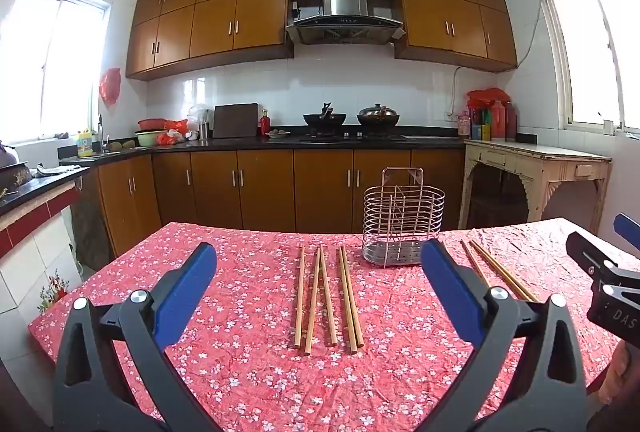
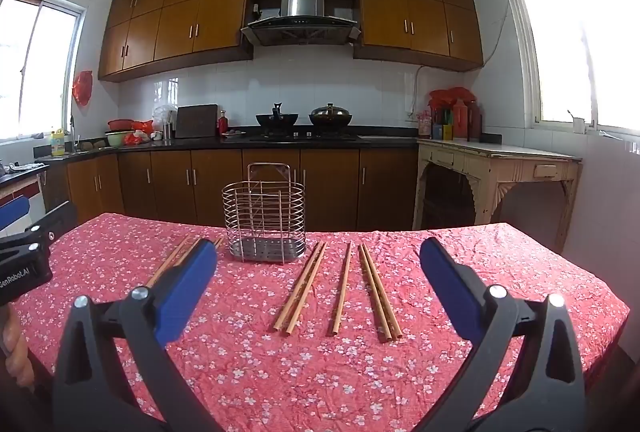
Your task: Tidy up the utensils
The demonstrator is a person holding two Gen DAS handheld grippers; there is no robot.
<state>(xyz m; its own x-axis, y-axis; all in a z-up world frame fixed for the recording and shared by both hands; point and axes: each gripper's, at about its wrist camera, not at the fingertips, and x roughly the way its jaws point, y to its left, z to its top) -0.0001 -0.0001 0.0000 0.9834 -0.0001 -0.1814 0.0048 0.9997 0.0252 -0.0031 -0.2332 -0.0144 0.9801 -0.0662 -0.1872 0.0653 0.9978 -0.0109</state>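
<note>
Chopsticks [image 1: 328, 298] lie loose on table [image 1: 240, 372], five left of wire caddy [image 1: 403, 218], five more [image 2: 340, 290] right of it. Caddy upright at far edge. I see left hand-held gripper [image 1: 318, 284] spread wide, holding nothing; right hand-held gripper [image 2: 318, 284] same, wide and empty.

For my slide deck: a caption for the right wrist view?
Open right tool above five chopsticks before an empty wire caddy.
</note>
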